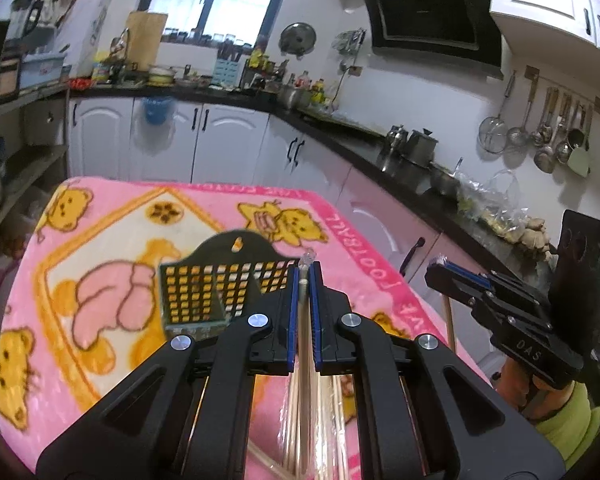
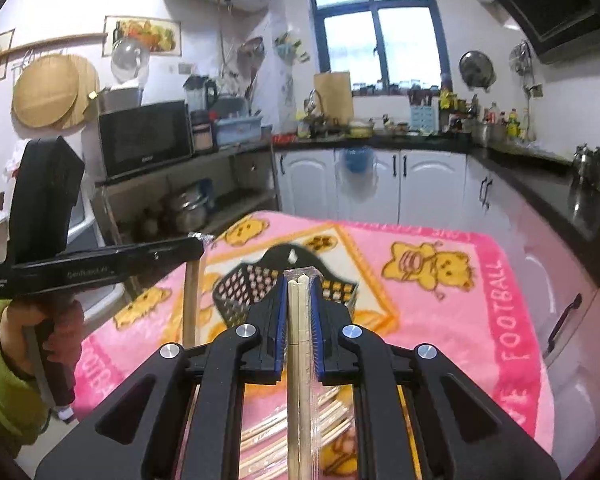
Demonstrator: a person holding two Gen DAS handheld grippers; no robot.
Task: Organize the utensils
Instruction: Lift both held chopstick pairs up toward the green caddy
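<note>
Kitchen counters and white cabinets are curving round behind the pink cartoon blanket (image 1: 112, 240) that is covering the table ahead of my two tools. Just beyond my fingertips, the black perforated utensil holder (image 1: 204, 288) is standing on that blanket, its open top facing up and its tall back plate on the far side.

I am holding a wrapped pair of chopsticks (image 2: 300, 320) in my right gripper (image 2: 299, 280), jaws clenched on the bundle, which is running back along the fingers and poking out a little past the tips. My left gripper (image 1: 304, 276) is pinching another thin wrapped stick (image 1: 303, 308) the same way, jaws nearly touching. More wrapped chopsticks (image 2: 332, 412) are lying on the blanket underneath both tools.

I judge I am carrying both loads toward the holder, with nothing dropped in yet. Next I am needing to bring each tip over the holder's opening, tilt the sticks toward upright, and only then let go, so they are sliding in rather than catching the rim.
</note>
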